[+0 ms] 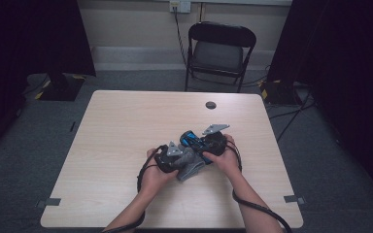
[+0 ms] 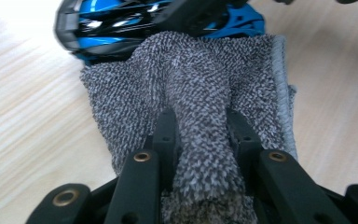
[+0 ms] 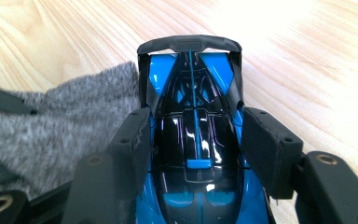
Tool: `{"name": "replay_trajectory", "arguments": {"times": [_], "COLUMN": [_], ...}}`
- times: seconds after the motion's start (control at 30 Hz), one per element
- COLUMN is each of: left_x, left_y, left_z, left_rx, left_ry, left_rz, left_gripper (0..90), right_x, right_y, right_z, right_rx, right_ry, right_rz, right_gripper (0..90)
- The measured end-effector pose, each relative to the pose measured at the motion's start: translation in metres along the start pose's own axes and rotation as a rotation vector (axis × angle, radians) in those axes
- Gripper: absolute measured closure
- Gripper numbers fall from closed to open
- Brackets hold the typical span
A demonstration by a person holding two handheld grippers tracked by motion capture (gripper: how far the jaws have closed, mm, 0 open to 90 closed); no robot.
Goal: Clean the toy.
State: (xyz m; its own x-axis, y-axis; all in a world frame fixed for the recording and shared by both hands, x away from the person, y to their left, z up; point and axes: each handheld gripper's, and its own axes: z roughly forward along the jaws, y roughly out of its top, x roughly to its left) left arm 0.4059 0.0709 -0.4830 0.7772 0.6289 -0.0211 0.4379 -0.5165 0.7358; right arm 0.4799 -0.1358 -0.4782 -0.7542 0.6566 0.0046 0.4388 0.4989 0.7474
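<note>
Both claws met near the middle of the light wood counter, a bit toward the person's edge. The left claw was clamped tight on a bunched fold of the grey towel, pads pressing the ridge of cloth from both sides. The towel's near end was cut off under the claw body in the left gripper view; its far edge lay against the blue and black toy car, and part of the car was hidden behind the cloth.

The right claw stood about half open around the toy car, gripping its body from both sides with the pads on the flanks. The car's near end was cut off at the bottom of the right gripper view, wheels not visible. The rear wing pointed away from the camera. The towel sat just beside the car, touching its side.

In the high view the hands covered most of both claws, and the car and towel were small and hard to make out. No writing or brand could be read on the car. A folding chair stood behind the counter; surroundings were dark.
</note>
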Motion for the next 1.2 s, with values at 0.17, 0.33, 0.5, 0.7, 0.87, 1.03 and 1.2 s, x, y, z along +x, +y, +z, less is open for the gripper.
{"name": "replay_trajectory", "arguments": {"times": [0.17,0.33,0.5,0.7,0.87,1.03,1.2], "left_x": [-0.007,-0.013,-0.019,-0.025,-0.031,-0.034,-0.039], "left_y": [0.001,0.003,0.005,0.005,0.007,0.008,0.009], "left_z": [0.003,0.005,0.006,0.008,0.009,0.010,0.011], "left_rx": [-0.001,-0.003,-0.003,-0.005,-0.003,-0.003,-0.009], "left_ry": [-0.009,-0.023,-0.035,-0.046,-0.061,-0.073,-0.101], "left_rz": [0.015,0.014,0.023,0.037,0.045,0.052,0.052], "left_gripper": [69.9,70.0,70.0,70.0,70.0,70.1,70.1], "right_x": [0.000,0.000,0.000,0.000,0.000,0.000,0.000], "right_y": [0.000,0.001,0.001,0.001,0.001,0.001,0.001], "right_z": [0.000,0.000,0.000,0.000,0.000,0.000,0.000], "right_rx": [0.003,0.005,0.009,0.007,0.009,0.006,0.006], "right_ry": [0.000,-0.001,0.000,-0.001,-0.001,-0.002,0.000], "right_rz": [0.001,0.002,0.001,0.001,0.000,0.002,0.003], "right_gripper": [43.4,43.4,43.4,43.4,43.4,43.4,43.4]}}
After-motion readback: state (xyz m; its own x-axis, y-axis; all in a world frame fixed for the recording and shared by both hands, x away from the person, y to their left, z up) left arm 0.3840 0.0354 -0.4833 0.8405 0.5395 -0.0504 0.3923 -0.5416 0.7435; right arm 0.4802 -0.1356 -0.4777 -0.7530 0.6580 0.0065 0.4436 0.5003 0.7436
